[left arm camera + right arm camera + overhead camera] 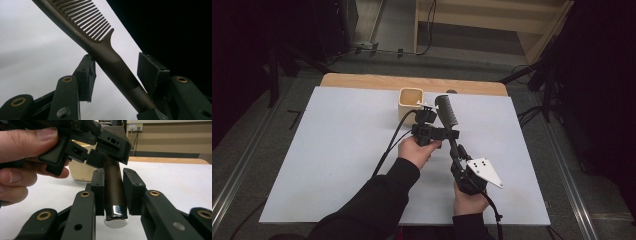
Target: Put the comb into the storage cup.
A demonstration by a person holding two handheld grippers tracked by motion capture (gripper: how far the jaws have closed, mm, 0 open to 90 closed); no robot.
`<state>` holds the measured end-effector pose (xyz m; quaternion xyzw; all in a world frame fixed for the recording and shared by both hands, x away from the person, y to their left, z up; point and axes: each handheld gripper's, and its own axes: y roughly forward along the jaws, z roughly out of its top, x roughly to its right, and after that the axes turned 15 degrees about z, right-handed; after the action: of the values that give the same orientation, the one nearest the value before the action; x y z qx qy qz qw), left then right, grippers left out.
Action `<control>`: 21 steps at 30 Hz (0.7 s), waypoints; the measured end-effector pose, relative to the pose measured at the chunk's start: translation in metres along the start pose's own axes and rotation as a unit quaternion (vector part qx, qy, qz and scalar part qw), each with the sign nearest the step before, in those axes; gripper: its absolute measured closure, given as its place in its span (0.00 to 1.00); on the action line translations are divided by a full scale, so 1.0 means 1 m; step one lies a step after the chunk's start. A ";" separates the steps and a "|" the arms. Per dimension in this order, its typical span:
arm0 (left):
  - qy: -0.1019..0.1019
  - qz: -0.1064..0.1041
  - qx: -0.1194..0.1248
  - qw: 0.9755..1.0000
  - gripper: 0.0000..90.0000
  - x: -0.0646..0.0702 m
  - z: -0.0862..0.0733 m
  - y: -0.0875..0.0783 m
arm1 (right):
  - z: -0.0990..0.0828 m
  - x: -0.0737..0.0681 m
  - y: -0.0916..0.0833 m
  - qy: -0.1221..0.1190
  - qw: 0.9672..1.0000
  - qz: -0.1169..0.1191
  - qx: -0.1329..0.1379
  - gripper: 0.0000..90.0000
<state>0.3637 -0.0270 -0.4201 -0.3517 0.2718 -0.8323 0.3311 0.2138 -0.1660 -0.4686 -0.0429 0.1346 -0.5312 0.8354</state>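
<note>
Presently: white rectangular tabletop (337,150); cream square-mouthed cup (410,102) at its far middle; right tool (113,192), jaws clamped on the dark plastic comb (447,114) by its handle; left tool (116,75), jaws apart, flanking that handle without gripping, comb raised above the tabletop.

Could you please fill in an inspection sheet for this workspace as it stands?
Surface: white sheet on a wooden table.
Job's things: dark comb, held above the sheet; cream cup upright behind it.
Clutter: nothing seen.
Grippers: right gripper clamps the comb's handle; left gripper straddles the handle, one pad apart.
Cables: one trails from each gripper; more lie on the floor.
Surroundings: dark drapes, wooden frame behind.
</note>
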 end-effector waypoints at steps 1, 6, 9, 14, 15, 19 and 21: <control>-0.004 -0.002 0.000 1.000 0.61 0.000 0.000 0.000 | 0.000 0.000 0.000 0.001 1.000 0.001 0.001 0.78; -0.015 -0.009 -0.002 1.000 0.64 -0.003 -0.001 0.000 | -0.001 0.001 0.001 0.005 1.000 0.004 0.002 0.78; -0.018 -0.014 -0.002 1.000 0.65 -0.004 -0.001 0.000 | -0.002 0.001 0.001 0.007 1.000 0.006 0.000 0.78; -0.025 -0.032 -0.004 0.999 0.70 -0.005 0.000 -0.003 | -0.002 0.001 0.002 0.010 1.000 0.008 -0.001 0.78; -0.027 -0.035 -0.004 0.999 0.70 -0.005 0.000 -0.003 | -0.002 0.001 0.002 0.011 1.000 0.009 -0.001 0.78; -0.037 -0.048 -0.003 0.998 0.73 -0.007 0.000 -0.004 | -0.002 0.001 0.002 0.012 1.000 0.010 -0.002 0.78; -0.041 -0.055 -0.002 0.998 0.74 -0.008 0.000 -0.004 | -0.002 0.002 0.002 0.015 1.000 0.013 -0.003 0.78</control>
<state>0.3667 -0.0186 -0.4204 -0.4003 0.2403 -0.8336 0.2953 0.2159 -0.1665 -0.4715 -0.0354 0.1491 -0.5205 0.8400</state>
